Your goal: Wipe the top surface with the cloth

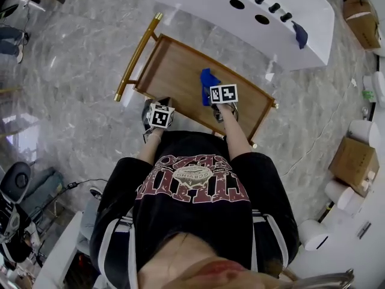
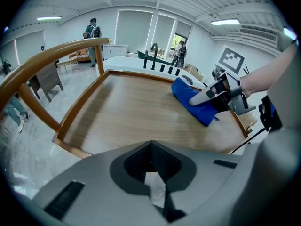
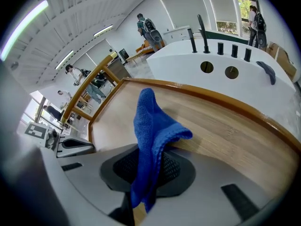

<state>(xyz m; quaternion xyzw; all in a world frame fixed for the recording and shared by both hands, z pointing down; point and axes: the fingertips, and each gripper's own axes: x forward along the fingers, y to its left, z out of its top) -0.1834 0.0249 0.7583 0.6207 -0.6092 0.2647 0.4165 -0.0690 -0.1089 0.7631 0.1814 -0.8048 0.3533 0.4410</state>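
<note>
- Cloth (image 1: 209,80): blue and bunched, it lies on the wooden top surface (image 1: 174,71), right of centre and toward the near edge. One fold stands up in the right gripper view.
- Right gripper (image 3: 143,182): the fingers are clamped on the lower end of the cloth. The rest spills forward onto the wood.
- Left gripper (image 2: 151,159): the fingers are pressed together with nothing seen between them. It sits at the near left corner of the top, well apart from the cloth.
- Surroundings: a gold handle (image 1: 137,56) runs along the left side. A white counter (image 1: 271,5) stands beyond the far edge.
- Assessment: wiping appears barely begun, since most of the wood to the left and far side is uncovered by the cloth.
- Recommendation: lower the right gripper so the cloth lies flat rather than peaked. Press lightly and draw it in overlapping passes from the far rail to the near rail, working leftward.
- Caution: the raised rim could snag the cloth, so ease off pressure at the edges. The left gripper should keep out of the wiping path.
</note>
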